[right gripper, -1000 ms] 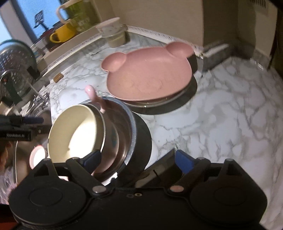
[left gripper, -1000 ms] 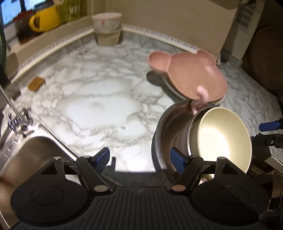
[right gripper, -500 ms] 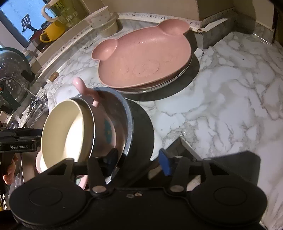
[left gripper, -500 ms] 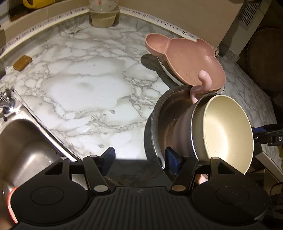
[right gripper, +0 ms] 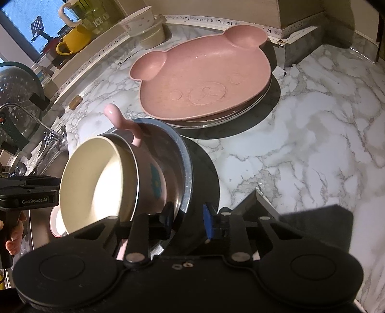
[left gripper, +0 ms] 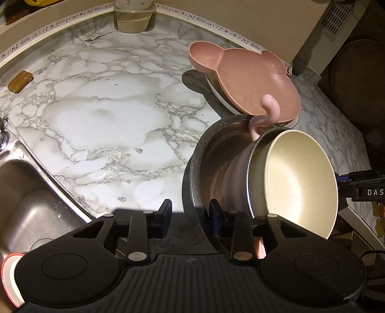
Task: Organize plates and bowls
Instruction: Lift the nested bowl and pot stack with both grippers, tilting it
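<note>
A steel bowl [left gripper: 209,149] [right gripper: 186,154] stands on the marble counter. A pink bowl [left gripper: 234,173] [right gripper: 149,168] with a curled handle leans tilted inside it. A cream bowl [left gripper: 300,183] [right gripper: 96,183] is nested in the pink one. My left gripper [left gripper: 190,215] straddles the steel bowl's near rim, one finger inside and one outside. Its jaws are closing, and a gap shows at the pads. My right gripper [right gripper: 187,220] straddles the rim on the opposite side, also closing with a small gap. A pink bear-shaped plate [left gripper: 252,77] [right gripper: 204,81] tops a plate stack behind.
A steel sink [left gripper: 36,192] lies left of the counter, with a tap [right gripper: 45,130] and a colander [right gripper: 14,96]. Stacked small bowls [left gripper: 133,16] stand at the back wall. A brown block [left gripper: 20,78] lies near it. A yellow mug [right gripper: 72,41] sits on the sill.
Both grippers' jaws have narrowed around the steel bowl's rim. The left gripper has dropped lower and closer to the bowl. The bowls and plates have not moved.
</note>
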